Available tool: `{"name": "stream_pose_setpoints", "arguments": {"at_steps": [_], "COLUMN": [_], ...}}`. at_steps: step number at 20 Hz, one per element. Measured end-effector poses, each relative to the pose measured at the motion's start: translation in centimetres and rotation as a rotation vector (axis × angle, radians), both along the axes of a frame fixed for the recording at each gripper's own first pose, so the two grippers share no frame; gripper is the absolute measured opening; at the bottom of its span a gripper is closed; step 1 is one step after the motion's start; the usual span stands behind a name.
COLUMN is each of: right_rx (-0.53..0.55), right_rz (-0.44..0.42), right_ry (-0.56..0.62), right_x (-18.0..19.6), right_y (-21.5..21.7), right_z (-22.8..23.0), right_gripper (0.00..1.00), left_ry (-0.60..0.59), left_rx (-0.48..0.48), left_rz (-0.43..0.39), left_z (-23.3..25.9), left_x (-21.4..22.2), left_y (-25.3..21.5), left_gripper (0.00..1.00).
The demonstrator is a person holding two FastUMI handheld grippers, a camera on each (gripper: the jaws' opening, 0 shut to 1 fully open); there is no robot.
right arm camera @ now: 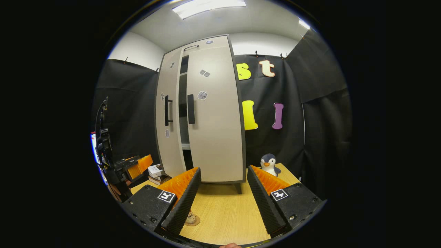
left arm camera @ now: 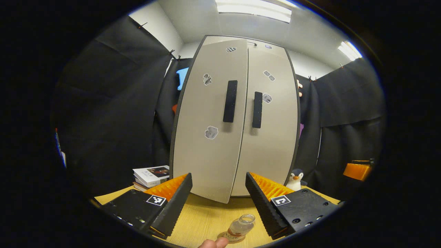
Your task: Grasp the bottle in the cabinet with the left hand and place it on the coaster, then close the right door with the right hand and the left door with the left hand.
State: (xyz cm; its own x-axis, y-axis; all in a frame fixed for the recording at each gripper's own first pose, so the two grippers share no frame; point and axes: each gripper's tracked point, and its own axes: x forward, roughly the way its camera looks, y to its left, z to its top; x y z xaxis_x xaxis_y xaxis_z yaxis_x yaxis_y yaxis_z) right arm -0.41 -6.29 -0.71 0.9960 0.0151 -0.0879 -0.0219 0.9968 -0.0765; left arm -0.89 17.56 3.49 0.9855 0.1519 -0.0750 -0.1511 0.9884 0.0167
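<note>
Bottle point(left arm camera: 241, 227) on coaster point(right arm camera: 192, 220), left door point(left arm camera: 210, 117) ajar, left gripper point(left arm camera: 217, 203) and right gripper point(right arm camera: 222, 198) wide

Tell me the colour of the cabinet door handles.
Black. Both door handles are plain black bars on pale grey cabinet doors, clearest in the left gripper view.

Penguin toy point(left arm camera: 295, 180) on wooden table point(left arm camera: 210, 217), 4 o'clock in left gripper view; also in right gripper view point(right arm camera: 269, 164), 4 o'clock, upright near table's far edge point(right arm camera: 220, 210). Stack of books point(left arm camera: 151, 175) at 8 o'clock in left gripper view, white book on top; in right gripper view point(right arm camera: 156, 173) at 8 o'clock. Ceiling light panel point(left arm camera: 254, 9) at 12 o'clock. Black cloth wall point(left arm camera: 113, 113) at 9 o'clock. Blue object point(left arm camera: 181, 78) on cloth at 10 o'clock, kind unclear.
</note>
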Motion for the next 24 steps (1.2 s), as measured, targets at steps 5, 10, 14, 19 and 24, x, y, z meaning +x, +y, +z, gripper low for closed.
{"name": "stream_pose_setpoints", "arguments": {"at_steps": [5,10,14,19,24], "right_rx": [0.020,0.028,0.037,0.030,0.033], "right_rz": [-0.009,-0.010,-0.005,0.002,0.001], "right_ry": [-0.009,-0.007,0.002,0.004,0.007], "right_x": [0.0,0.2,0.3,0.3,0.4], "right_y": [-0.2,-0.3,-0.9,-1.0,-1.3], "right_z": [0.7,0.5,0.6,0.6,0.7], "right_gripper": [0.83,0.83,0.83,0.83,0.83], "left_ry": [-0.007,-0.003,0.008,0.006,0.007], "left_rx": [0.011,0.010,0.013,0.009,0.008], "left_rz": [-0.019,-0.005,0.004,0.009,0.013], "left_z": [0.2,0.0,-0.2,-0.3,-0.3], "left_x": [-0.2,-0.2,-0.1,-0.2,-0.1], "left_y": [-0.2,0.1,0.0,0.1,0.2], "left_gripper": [0.94,0.95,0.94,0.95,0.90]}}
